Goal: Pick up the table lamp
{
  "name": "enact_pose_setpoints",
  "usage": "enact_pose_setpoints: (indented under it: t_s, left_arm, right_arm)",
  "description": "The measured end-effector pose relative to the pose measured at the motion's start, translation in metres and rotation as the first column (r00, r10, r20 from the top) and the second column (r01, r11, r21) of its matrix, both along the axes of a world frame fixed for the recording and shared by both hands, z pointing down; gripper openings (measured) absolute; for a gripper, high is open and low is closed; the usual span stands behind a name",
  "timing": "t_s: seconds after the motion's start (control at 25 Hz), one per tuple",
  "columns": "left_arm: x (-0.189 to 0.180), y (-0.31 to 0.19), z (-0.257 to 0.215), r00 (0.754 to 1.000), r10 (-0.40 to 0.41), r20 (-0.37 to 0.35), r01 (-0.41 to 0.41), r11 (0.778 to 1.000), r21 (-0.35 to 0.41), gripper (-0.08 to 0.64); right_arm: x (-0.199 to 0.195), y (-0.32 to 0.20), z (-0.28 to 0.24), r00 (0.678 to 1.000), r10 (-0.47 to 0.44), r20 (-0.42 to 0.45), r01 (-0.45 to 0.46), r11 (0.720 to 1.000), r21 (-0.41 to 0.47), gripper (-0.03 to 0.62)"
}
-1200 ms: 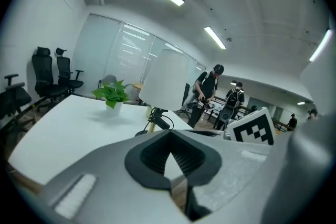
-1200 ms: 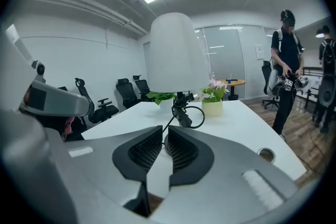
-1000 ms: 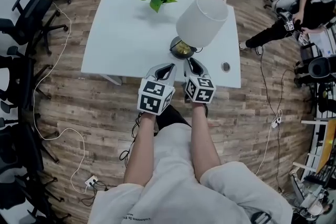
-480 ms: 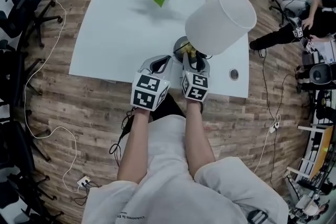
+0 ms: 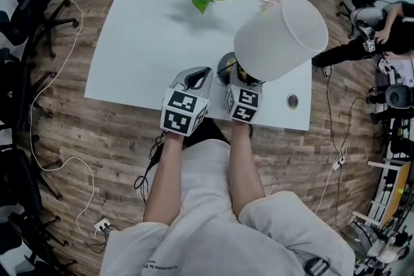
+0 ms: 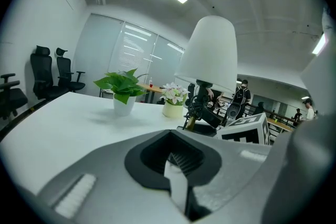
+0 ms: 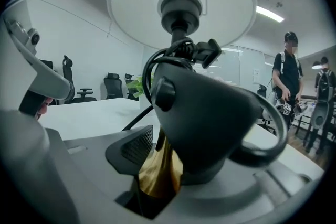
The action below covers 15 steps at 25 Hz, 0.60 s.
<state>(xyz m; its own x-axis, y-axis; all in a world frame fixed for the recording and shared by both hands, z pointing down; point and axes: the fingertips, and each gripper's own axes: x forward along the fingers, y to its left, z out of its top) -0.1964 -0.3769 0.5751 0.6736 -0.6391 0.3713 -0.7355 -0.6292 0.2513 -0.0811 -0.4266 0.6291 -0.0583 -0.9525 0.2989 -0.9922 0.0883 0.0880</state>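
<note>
Now the right gripper is clamped on the golden stem of the white-shaded, dark-based table lamp, which tilts at the head view's centre right over the white table, while the left gripper beside it is closed and empty, so the grasp seems done and next comes a steady lift.
</note>
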Motion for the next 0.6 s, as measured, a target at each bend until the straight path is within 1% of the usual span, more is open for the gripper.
enact_pose_setpoints:
  t_s: [0.12, 0.24, 0.36, 0.6]
  left_arm:
    - [-0.001, -0.004, -0.002, 1.000, -0.002, 0.007, 0.002, 1.000, 0.001, 0.002]
    - [-0.001, -0.005, -0.003, 1.000, 0.002, 0.020, -0.003, 1.000, 0.004, 0.002]
    - [0.000, -0.003, -0.005, 1.000, 0.006, 0.031, -0.006, 1.000, 0.004, 0.002]
    - [0.004, 0.003, -0.018, 0.999, 0.014, 0.045, -0.014, 1.000, 0.005, 0.002]
  right_arm:
    - [-0.001, -0.005, 0.002, 1.000, 0.004, -0.007, -0.004, 1.000, -0.017, 0.164]
    - [-0.001, -0.005, 0.001, 1.000, -0.001, -0.005, 0.001, 1.000, -0.009, 0.149]
    - [-0.003, -0.003, 0.001, 1.000, -0.018, -0.008, 0.017, 1.000, -0.018, 0.144]
    - [-0.013, 0.009, 0.000, 0.998, -0.061, 0.005, 0.061, 0.996, -0.066, 0.138]
